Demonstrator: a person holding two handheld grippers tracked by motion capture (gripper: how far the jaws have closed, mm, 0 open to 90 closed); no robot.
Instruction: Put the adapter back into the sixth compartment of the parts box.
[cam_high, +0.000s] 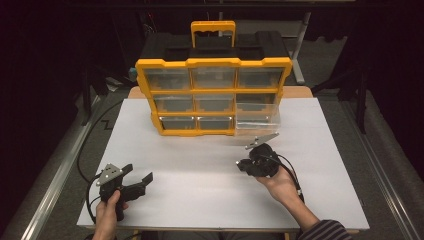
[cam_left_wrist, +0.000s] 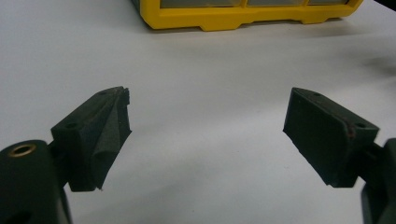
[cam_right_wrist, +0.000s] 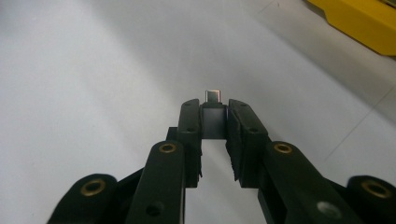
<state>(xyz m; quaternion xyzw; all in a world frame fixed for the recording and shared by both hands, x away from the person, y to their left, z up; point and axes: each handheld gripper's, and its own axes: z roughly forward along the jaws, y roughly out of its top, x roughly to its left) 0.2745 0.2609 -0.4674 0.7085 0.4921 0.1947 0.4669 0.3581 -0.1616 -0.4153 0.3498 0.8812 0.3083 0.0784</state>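
Observation:
A small grey adapter with a metal plug tip (cam_right_wrist: 214, 119) is pinched between the jaws of my right gripper (cam_right_wrist: 214, 109), low over the white table. In the high view that right gripper (cam_high: 242, 165) sits right of centre and points left, in front of a yellow organizer (cam_high: 215, 62) with clear drawers. One clear drawer (cam_high: 257, 120) at the organizer's lower right is pulled out. My left gripper (cam_high: 139, 172) rests near the front left of the table, its jaws wide apart with nothing between them (cam_left_wrist: 208, 112).
The organizer's yellow base (cam_left_wrist: 252, 16) lies ahead of the left gripper, and its corner (cam_right_wrist: 359, 21) shows at the right gripper view's upper right. The white tabletop (cam_high: 200, 170) spreads between the two grippers. A black case with a yellow handle (cam_high: 213, 30) stands behind the organizer.

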